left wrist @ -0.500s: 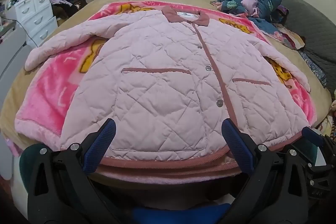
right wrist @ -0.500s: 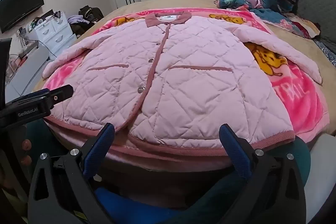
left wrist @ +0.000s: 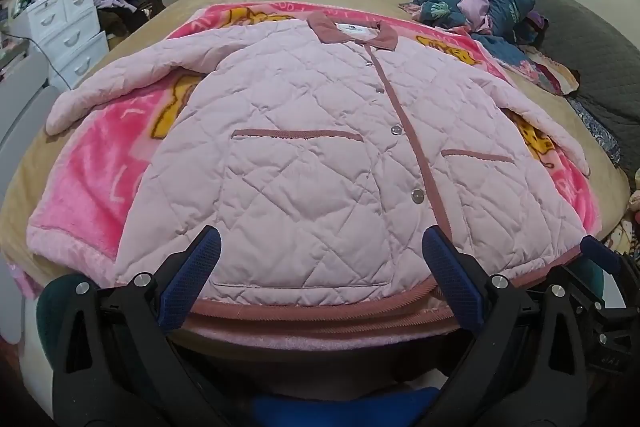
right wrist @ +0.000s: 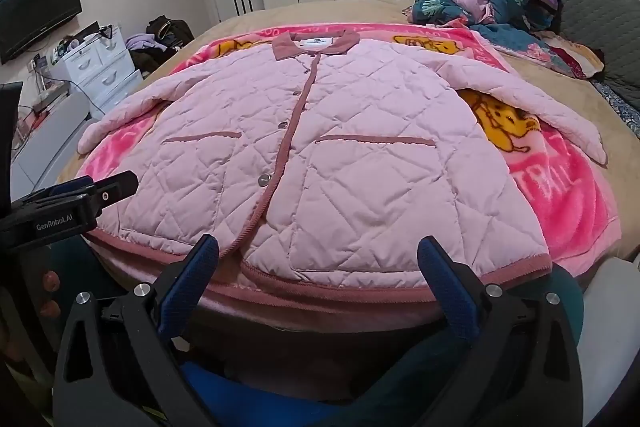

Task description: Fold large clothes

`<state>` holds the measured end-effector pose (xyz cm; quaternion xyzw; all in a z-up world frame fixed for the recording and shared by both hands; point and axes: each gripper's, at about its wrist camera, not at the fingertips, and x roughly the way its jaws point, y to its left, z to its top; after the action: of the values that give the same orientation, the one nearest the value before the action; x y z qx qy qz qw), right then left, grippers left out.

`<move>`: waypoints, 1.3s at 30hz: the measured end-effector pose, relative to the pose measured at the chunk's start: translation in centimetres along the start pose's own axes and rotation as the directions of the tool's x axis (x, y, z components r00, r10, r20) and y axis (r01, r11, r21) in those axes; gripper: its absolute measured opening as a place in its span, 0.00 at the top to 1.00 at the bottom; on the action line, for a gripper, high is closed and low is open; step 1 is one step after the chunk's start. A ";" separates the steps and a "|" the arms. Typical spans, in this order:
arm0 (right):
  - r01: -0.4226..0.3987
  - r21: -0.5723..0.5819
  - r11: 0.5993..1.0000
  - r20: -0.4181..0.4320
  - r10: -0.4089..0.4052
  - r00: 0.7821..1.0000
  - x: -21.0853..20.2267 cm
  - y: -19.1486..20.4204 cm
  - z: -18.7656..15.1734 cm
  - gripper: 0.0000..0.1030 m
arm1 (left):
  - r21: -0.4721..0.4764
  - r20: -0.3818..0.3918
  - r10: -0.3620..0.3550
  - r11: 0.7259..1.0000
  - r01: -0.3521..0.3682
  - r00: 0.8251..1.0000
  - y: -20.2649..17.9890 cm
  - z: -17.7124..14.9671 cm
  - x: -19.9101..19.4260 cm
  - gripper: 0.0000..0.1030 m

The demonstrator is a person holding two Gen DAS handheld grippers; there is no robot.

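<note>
Left gripper [left wrist: 320, 279] and right gripper [right wrist: 318, 277]: spread wide, empty, poised above the near hem. Pink quilted jacket [left wrist: 320, 155]: flat, buttoned, on the pink blanket [left wrist: 92, 195]. Risk: pinching blanket together with hem, dragging both; puffy quilting slipping from pads.

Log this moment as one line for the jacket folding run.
stage: pre-grasp | pink quilted jacket: flat, buttoned, sleeves spread | left gripper: open, empty | right gripper: open, empty
</note>
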<state>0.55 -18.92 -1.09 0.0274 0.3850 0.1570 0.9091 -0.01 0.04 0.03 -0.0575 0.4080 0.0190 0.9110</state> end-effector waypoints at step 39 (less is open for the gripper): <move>0.009 -0.005 1.000 0.012 -0.009 1.000 -0.3 0.4 0.2 0.04 | 0.001 0.002 0.000 1.000 0.000 1.000 0.1 -0.1 -0.3 0.08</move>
<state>0.39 -18.62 -0.68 0.0244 0.3791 0.1537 0.9122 -0.29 0.12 0.23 -0.0567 0.4069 0.0190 0.9115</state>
